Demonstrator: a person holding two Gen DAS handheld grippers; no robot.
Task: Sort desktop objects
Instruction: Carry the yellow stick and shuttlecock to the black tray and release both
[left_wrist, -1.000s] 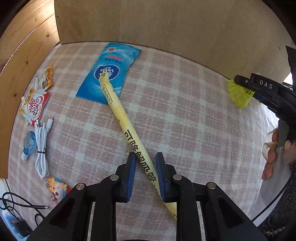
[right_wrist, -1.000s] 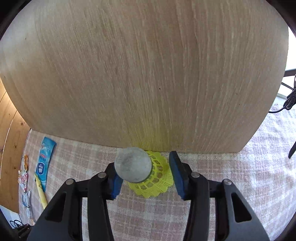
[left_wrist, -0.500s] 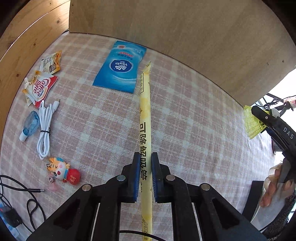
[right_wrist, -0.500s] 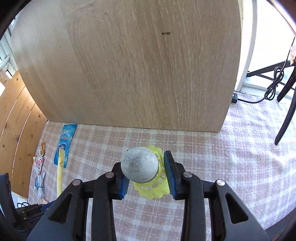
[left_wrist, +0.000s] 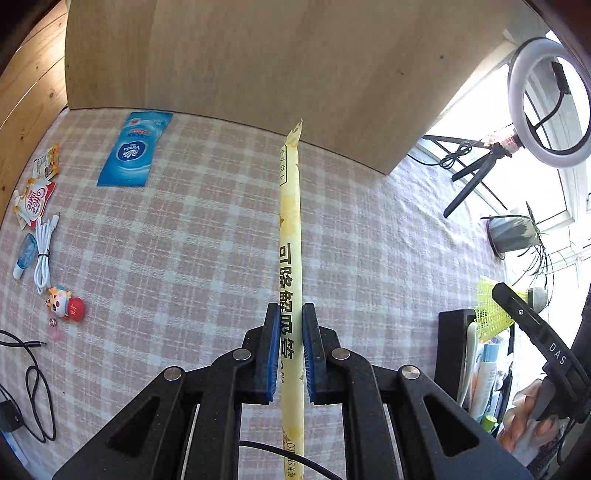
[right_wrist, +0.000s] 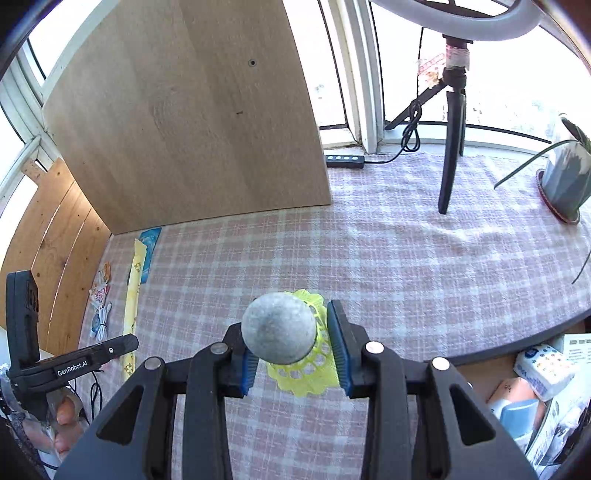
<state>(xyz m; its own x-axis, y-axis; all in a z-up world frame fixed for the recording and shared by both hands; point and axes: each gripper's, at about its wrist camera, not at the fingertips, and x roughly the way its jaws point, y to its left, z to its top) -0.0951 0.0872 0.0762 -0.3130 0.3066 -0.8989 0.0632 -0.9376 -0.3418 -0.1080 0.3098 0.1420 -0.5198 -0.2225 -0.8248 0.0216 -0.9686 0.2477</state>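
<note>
Straw packet (left_wrist: 290, 258), one long yellow sleeve, is pinched between the left claw's (left_wrist: 289, 350) blue pads, held level above the checked desk (left_wrist: 184, 240) and pointing at the wood panel. Right claw (right_wrist: 291, 347) is clamped on one yellow shuttlecock (right_wrist: 303, 373) — grey cork toward the camera — raised over the desk's near edge. On the desk's left: one blue tissue pack (left_wrist: 135, 155), two sachets, one white cable (left_wrist: 42, 254), one figurine (left_wrist: 66, 304).

Checked tablecloth (left_wrist: 184, 258); tissue pack (left_wrist: 135, 155), cable (left_wrist: 42, 254), figurine (left_wrist: 66, 304)
</note>
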